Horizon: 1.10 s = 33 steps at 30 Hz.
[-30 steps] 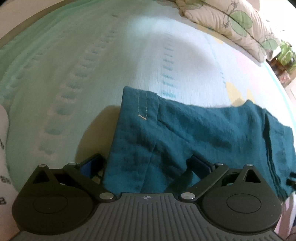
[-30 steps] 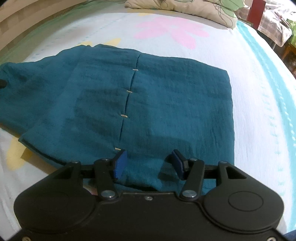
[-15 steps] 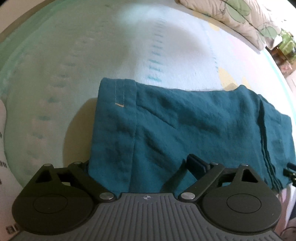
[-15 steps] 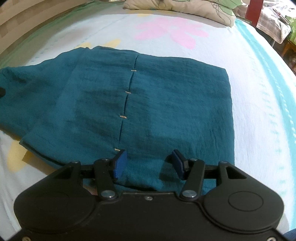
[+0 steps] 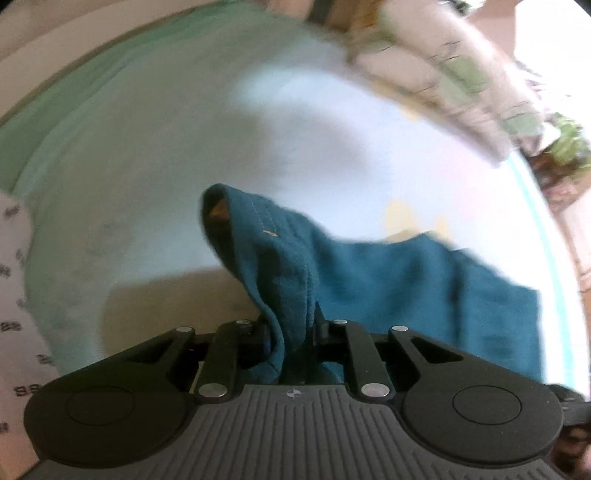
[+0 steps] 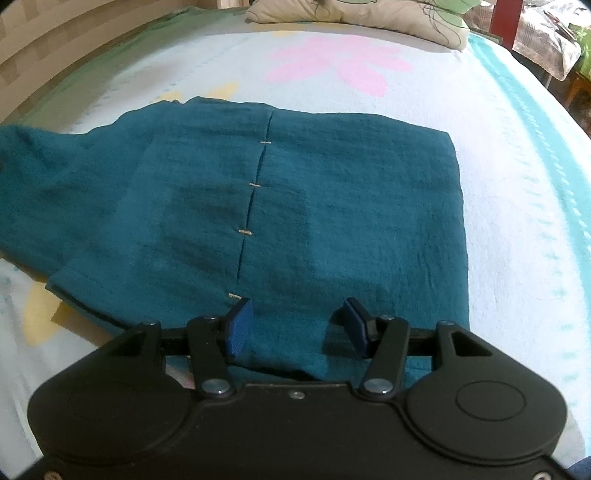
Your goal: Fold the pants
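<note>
Teal pants (image 6: pixel 332 206) lie folded flat on the bed sheet (image 6: pixel 509 192), with a seam of small tan stitches down the middle. My right gripper (image 6: pixel 295 325) stands open over their near edge, its blue pads (image 6: pixel 238 330) apart and the cloth flat beneath them. In the blurred left wrist view, one end of the pants (image 5: pixel 388 280) is pulled up off the sheet into a peak. My left gripper (image 5: pixel 291 332) is closing its jaws on that bunched cloth, which runs pinched between them.
Floral pillows (image 6: pixel 351 14) lie at the far end of the bed, also blurred in the left wrist view (image 5: pixel 443 85). A pink flower print (image 6: pixel 332 66) marks the sheet. A white printed cloth (image 5: pixel 14 295) sits at the left edge. Furniture (image 6: pixel 546 40) stands beyond the right side.
My left gripper's jaws have drawn together on the pants' end and risen, lifting it off the sheet into a peak. The right gripper has stayed in place, open as before.
</note>
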Tool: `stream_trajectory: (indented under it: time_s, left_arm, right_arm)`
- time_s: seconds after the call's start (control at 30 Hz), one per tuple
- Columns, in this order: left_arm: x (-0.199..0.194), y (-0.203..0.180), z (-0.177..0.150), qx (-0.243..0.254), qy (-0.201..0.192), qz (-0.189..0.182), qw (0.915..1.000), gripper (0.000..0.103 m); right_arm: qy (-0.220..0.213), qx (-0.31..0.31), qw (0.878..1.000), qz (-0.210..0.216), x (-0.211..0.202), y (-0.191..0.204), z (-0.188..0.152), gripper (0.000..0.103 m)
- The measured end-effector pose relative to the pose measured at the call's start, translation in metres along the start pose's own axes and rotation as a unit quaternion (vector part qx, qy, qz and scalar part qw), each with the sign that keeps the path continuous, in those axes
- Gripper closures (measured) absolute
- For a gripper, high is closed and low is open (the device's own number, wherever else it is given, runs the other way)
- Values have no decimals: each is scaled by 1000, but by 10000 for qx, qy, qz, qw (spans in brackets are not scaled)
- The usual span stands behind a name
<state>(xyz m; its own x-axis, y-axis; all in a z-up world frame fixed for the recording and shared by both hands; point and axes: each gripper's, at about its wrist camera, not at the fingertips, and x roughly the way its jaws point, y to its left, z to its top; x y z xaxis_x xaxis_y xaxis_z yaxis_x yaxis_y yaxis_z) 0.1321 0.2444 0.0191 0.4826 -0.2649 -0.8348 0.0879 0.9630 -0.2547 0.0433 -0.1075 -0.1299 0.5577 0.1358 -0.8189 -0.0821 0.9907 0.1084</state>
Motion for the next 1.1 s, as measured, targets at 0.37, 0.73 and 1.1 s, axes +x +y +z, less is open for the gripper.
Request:
stream_trajectory:
  time_s: [0.37,0.73,1.1]
  left_arm:
    - [10,-204,11,1153,-116,-1340,9842,86]
    - [152,-303,-46,839,1208,-1886,9710,73]
    - [98,-328,-25,1439,284,-1803,9726,68]
  right_arm:
    - [-34,179,9992,353,-6,-24,-3,44]
    - [-70,1053,9922,663,-5,-60,-1,45]
    - [-40,1025,9928,622,-5,-61,-2,45]
